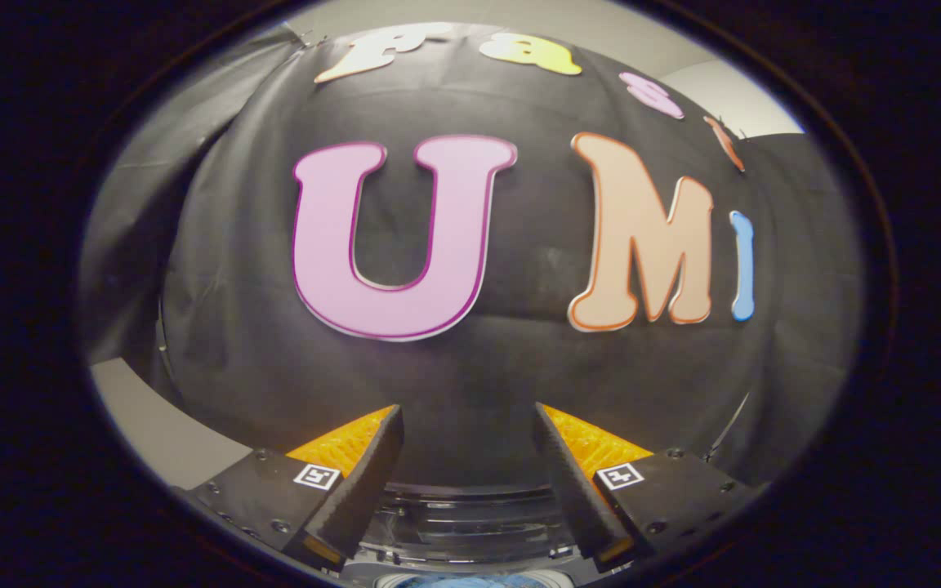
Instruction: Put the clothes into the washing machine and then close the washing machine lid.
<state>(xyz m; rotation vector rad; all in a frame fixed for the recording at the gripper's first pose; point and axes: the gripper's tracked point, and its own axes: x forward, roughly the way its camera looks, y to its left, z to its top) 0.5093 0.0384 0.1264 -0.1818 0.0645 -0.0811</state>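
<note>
Washing machine (470,523) rounded glossy rim below gripper (467,416); jaws wide apart, holding nothing, facing wrinkled cloth wall (519,376).

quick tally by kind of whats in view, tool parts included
tool fingers, spread apart with nothing between them: 2
square marker tags on the tool: 2
washing machine lid, clear, below the fingers: 1
black cloth wall: 1
total: 6

Black cloth wall (470,384), pale grey room wall (160,433) beyond.
</note>
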